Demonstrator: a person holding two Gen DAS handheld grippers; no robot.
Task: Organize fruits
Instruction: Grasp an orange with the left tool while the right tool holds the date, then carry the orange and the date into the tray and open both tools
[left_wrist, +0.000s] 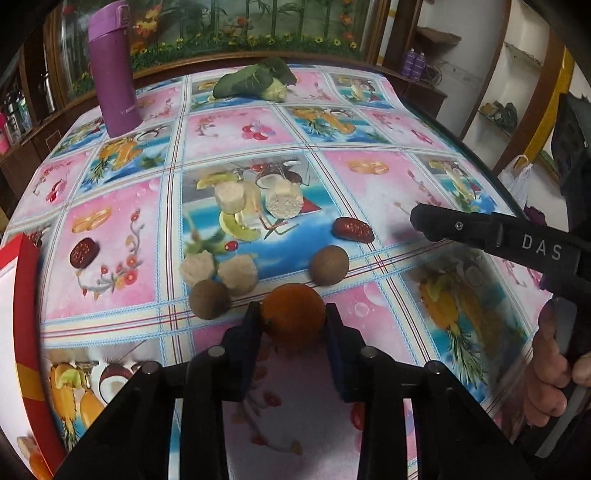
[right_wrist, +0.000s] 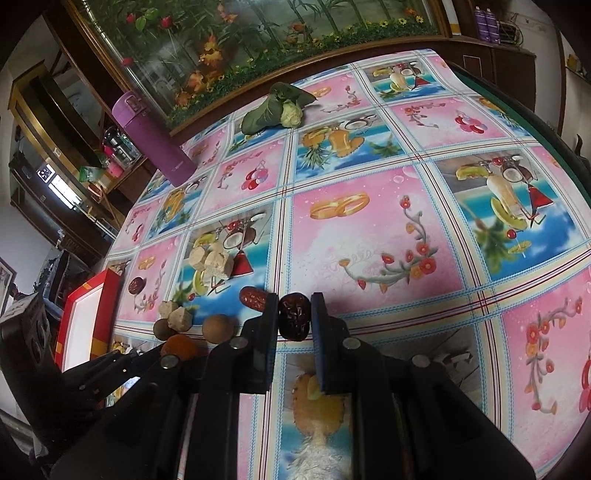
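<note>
Left gripper (left_wrist: 293, 317) clamps orange (left_wrist: 293, 314); only right wrist view shows right gripper (right_wrist: 294, 314) pinching red date (right_wrist: 294, 315). Red box (right_wrist: 86, 321) contents unclear.

A round orange fruit (left_wrist: 293, 317) sat low at centre of the left view; a wrinkled dark-red date (right_wrist: 294, 315) — upright — sat mid-frame, right view.

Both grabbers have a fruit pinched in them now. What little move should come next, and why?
Probably carry the left gripper, shut on the round orange fruit, towards the red-rimmed white box on its left. The right gripper already pinches a wrinkled dark red date, so both hold fruit. That box looks like the only container, though that's a guess.
</note>
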